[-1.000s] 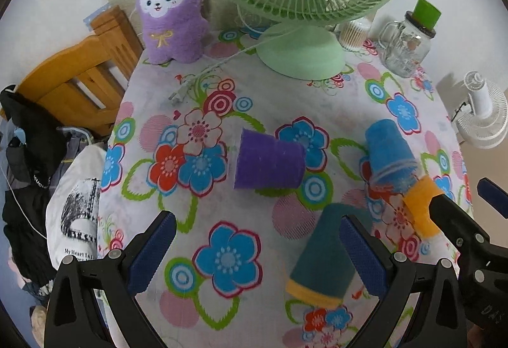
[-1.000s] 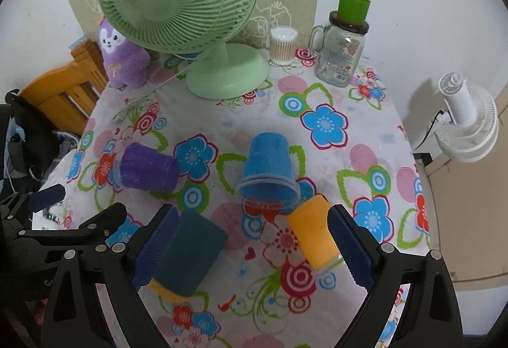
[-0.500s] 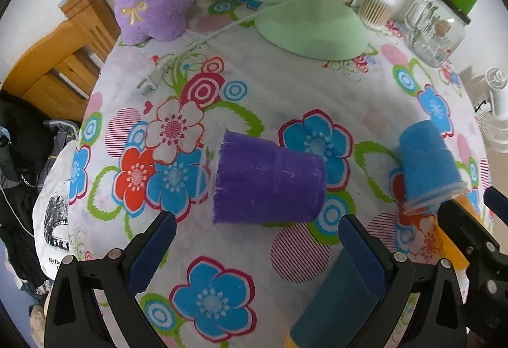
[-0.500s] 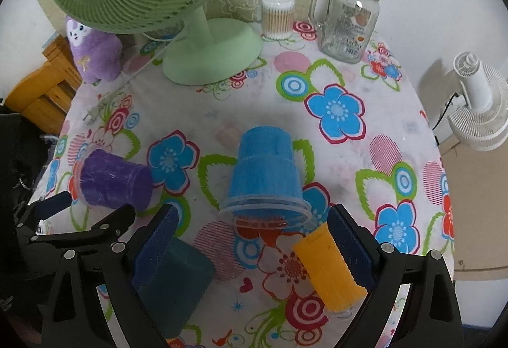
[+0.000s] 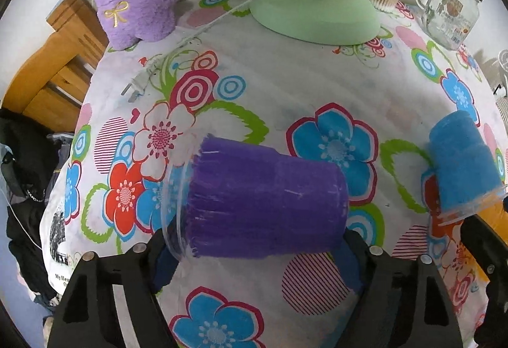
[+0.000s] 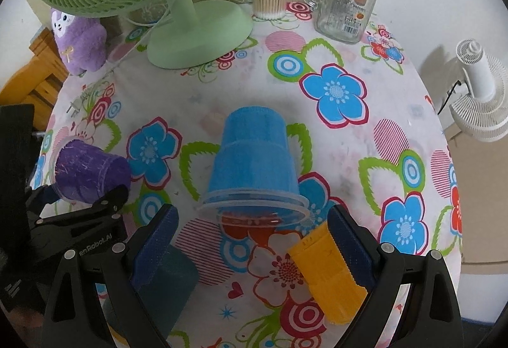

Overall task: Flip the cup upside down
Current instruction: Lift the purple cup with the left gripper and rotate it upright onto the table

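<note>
Purple cup (image 5: 266, 201) lies on its side, center-bottom of the left cam, between the left claw (image 5: 257, 249) pads. Jaws wide, not gripping yet afaict. Squeeze mid-body gently, then rotate rim down. Right claw (image 6: 254, 240) open, holding nothing, blue cup (image 6: 254, 157) just ahead.

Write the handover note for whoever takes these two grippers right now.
Left gripper: open, fingers on either side of the purple cup, which lies on its side on the flowered tablecloth; no grip visible yet.
Right gripper: open, empty, with the blue cup just ahead of its fingertips, also on its side, mouth toward the camera.
The orange cup and dark teal cup lie on their sides near the right gripper's fingers.
Done: nothing flipped yet.
Left: close on a cup, lift, and set it mouth down.
</note>
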Action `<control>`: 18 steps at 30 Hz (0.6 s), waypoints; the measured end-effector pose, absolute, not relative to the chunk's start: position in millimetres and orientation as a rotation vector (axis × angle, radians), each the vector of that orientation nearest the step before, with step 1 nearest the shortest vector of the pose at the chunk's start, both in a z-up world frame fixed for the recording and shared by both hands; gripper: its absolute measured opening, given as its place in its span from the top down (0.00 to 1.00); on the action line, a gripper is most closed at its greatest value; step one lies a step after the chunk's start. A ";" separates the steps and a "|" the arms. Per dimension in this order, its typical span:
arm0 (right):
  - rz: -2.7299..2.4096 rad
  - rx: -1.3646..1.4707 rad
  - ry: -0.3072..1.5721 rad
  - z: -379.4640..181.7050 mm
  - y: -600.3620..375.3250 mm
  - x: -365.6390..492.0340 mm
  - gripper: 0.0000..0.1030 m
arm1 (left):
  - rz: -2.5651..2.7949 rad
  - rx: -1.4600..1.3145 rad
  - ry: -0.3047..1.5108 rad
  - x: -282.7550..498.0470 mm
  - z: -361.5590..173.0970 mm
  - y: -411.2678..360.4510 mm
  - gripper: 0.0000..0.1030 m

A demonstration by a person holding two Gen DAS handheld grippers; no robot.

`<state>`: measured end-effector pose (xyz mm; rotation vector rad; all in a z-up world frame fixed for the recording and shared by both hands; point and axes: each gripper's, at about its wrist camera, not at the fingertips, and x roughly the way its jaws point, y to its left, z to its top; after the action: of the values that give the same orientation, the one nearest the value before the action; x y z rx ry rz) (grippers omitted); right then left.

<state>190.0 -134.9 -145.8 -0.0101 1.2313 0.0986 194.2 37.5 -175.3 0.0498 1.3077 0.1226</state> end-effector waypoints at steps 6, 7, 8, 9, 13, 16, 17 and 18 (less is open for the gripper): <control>0.095 0.001 1.232 -143.6 -135.9 187.2 0.06 | 0.114 0.063 1.284 188.4 -170.2 36.9 0.20; 0.093 0.003 1.231 -142.2 -135.8 186.6 0.06 | 0.114 0.061 1.282 187.0 -168.3 37.0 0.20; 0.093 0.004 1.228 -140.3 -135.5 185.8 0.06 | 0.114 0.057 1.278 185.7 -165.9 37.8 0.20; 0.093 0.004 1.225 -138.4 -135.5 184.8 0.06 | 0.114 0.053 1.275 184.3 -163.0 39.2 0.20; 0.096 0.003 1.206 -127.1 -132.9 180.4 0.06 | 0.117 0.050 1.255 176.7 -150.8 42.4 0.20; 0.098 0.004 1.186 -115.9 -130.6 174.8 0.06 | 0.119 0.053 1.238 168.6 -138.0 45.2 0.20; 0.099 0.006 1.179 -111.6 -130.0 172.1 0.06 | 0.119 0.053 1.233 165.8 -134.0 46.4 0.20; 0.101 0.009 1.173 -107.9 -129.4 169.7 0.06 | 0.117 0.053 1.228 162.5 -129.4 47.2 0.20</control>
<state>169.7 -129.4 -107.9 0.0091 1.1731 0.1007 162.5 47.2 -129.4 0.0534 1.2285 0.1174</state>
